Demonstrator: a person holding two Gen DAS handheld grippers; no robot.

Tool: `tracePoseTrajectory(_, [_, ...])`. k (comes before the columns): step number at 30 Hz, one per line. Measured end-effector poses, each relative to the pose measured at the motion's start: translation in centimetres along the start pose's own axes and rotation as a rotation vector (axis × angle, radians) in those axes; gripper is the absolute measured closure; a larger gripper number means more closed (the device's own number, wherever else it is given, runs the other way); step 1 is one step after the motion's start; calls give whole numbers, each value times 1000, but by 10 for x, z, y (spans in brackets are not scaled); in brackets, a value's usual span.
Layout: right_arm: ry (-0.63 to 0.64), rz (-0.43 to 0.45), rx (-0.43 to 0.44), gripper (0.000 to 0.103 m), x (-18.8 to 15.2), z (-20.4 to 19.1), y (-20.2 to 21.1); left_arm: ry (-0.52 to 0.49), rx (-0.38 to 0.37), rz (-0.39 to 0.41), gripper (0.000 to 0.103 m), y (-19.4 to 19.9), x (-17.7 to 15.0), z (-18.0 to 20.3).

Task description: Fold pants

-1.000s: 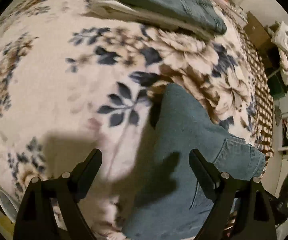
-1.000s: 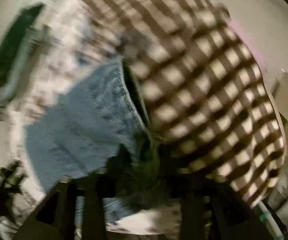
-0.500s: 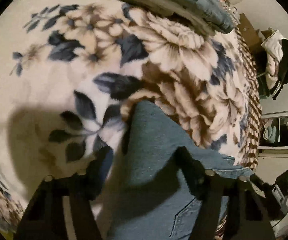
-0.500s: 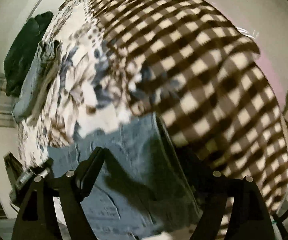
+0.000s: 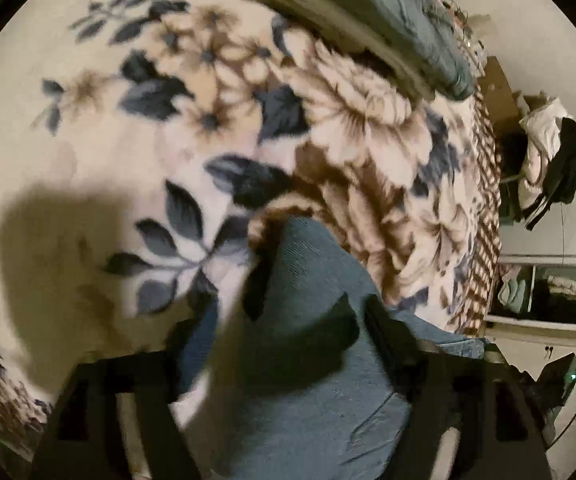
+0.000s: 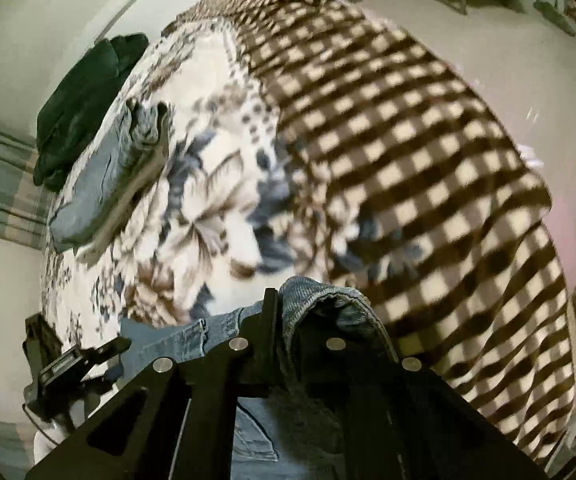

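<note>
On the floral blanket [image 5: 87, 152] our jeans [image 5: 312, 392] lie; our right gripper [image 6: 292, 312], jaws just closed, pinches their hem, while our left gripper [image 5: 283, 344], jaws just reopened, straddles the denim without pressing it.

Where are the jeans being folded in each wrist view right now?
Left wrist: the jeans fill the bottom centre, between the left gripper fingers, which stand open.
Right wrist: bottom centre, their edge pinched in the shut right gripper.
Shared landmark: the folded stack on the floral blanket.
</note>
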State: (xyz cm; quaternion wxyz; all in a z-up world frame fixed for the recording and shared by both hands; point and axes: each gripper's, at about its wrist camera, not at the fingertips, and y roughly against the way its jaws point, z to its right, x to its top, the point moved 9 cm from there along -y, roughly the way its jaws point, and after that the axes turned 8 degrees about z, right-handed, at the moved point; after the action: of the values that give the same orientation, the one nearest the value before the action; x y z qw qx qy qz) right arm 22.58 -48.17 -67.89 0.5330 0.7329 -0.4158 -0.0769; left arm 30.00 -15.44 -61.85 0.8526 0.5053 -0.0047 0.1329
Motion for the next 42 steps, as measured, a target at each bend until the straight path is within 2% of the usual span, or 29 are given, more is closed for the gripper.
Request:
tracePoseTrajectory(1, [-12,-3,-13,95,3,6,-3,-2,-7,5,10,3,1,1])
tracePoseTrajectory(4, [-75,-64,-19,95,-1,23,-26,-5,-14,8,10,4,4,4])
tracePoseTrajectory(9, [30,-101,-68,93,-7,19,-36,-41,32,-42,10,-21,-8,10])
tracePoseTrajectory(12, [33,-121,-95,93,-11,24,-26,-67,68,-26,12,-30,-9,9])
tracePoseTrajectory(14, [13,-140,-127,95,-15,34,-19,-95,51,-7,39,-33,-4,13])
tracePoseTrajectory(15, [-6,-153,-121,95,-18,41,-17,-110,47,5,61,-34,-1,15])
tracePoseTrajectory(16, [-33,-162,-109,95,-20,45,-16,-126,42,12,72,-34,1,19])
tracePoseTrajectory(18, [-88,-195,-76,91,-25,55,-17,-151,57,11,73,-37,5,23])
tracePoseTrajectory(19, [-96,-199,-69,88,-26,56,-17,-159,63,12,73,-37,7,22])
tracePoseTrajectory(22, [-143,-221,-48,63,-30,60,-4,-111,40,-3,69,-32,9,18])
tracePoseTrajectory(23, [-165,-221,-30,46,-36,62,6,-94,36,-18,65,-27,6,16])
tracePoseTrajectory(24, [-191,-213,-18,34,-42,65,15,-88,44,-38,52,-23,1,13])
tracePoseTrajectory(25, [-211,-208,-19,33,-47,68,21,-83,37,-52,36,-20,-4,11])
tracePoseTrajectory(27, [-288,-210,-31,33,-74,81,37,-70,-7,-52,22,-6,-16,8])
tracePoseTrajectory(29, [-377,-238,-41,33,-105,95,44,-65,-15,-61,19,6,-32,0])
tracePoseTrajectory(32, [-560,-281,11,33,-148,111,34,-40,-7,-84,19,17,-55,-13])
tracePoseTrajectory(33, [-633,-276,43,33,-158,115,27,-31,-5,-89,19,20,-63,-16])
tracePoseTrajectory(35, [-713,-205,156,33,-161,113,15,-24,-2,-99,19,22,-77,-20])
tracePoseTrajectory(36, [-708,-165,176,37,-159,112,12,-26,-1,-104,19,21,-82,-20])
tracePoseTrajectory(37, [-683,-129,156,43,-158,113,12,-33,4,-112,19,19,-88,-20])
tracePoseTrajectory(39, [-630,-116,84,78,-164,114,11,-54,14,-143,19,12,-102,-19])
tracePoseTrajectory(41, [-625,-115,80,89,-168,112,19,-76,21,-164,19,6,-111,-18])
tracePoseTrajectory(42, [-584,-97,64,91,-165,108,33,-90,23,-172,19,4,-116,-16])
